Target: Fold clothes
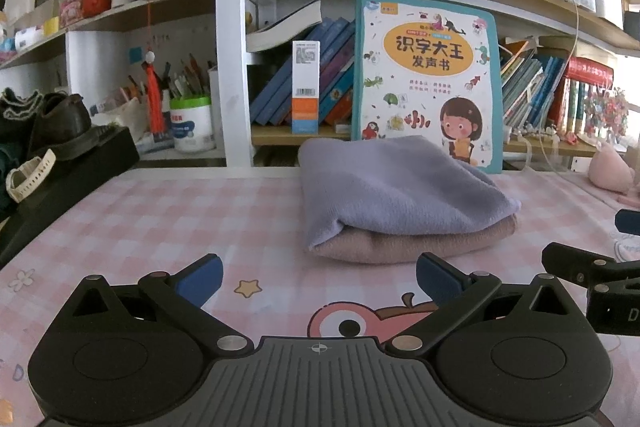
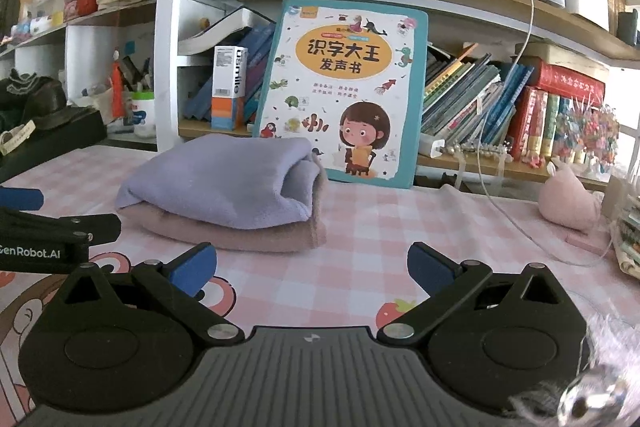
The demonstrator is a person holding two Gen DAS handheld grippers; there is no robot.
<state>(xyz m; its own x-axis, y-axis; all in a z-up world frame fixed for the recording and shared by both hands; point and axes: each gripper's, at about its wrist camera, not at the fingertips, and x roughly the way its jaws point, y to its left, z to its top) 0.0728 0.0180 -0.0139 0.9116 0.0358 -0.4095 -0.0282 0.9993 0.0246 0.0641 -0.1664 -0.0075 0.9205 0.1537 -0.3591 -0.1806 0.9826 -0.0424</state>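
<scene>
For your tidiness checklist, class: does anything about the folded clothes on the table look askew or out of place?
Only slightly. The purple garment sits neatly folded on the pink garment, but its edges overhang unevenly. Both grippers, left and right, are open and clear.

We read 识字大王 发声书 in the orange oval on the teal-edged children's picture book [image 1: 427, 83] standing against the shelf. On the black left gripper [image 2: 60, 227] body at the right wrist view's edge we read "GenRobot.AI". The smaller print stays illegible to us.
</scene>
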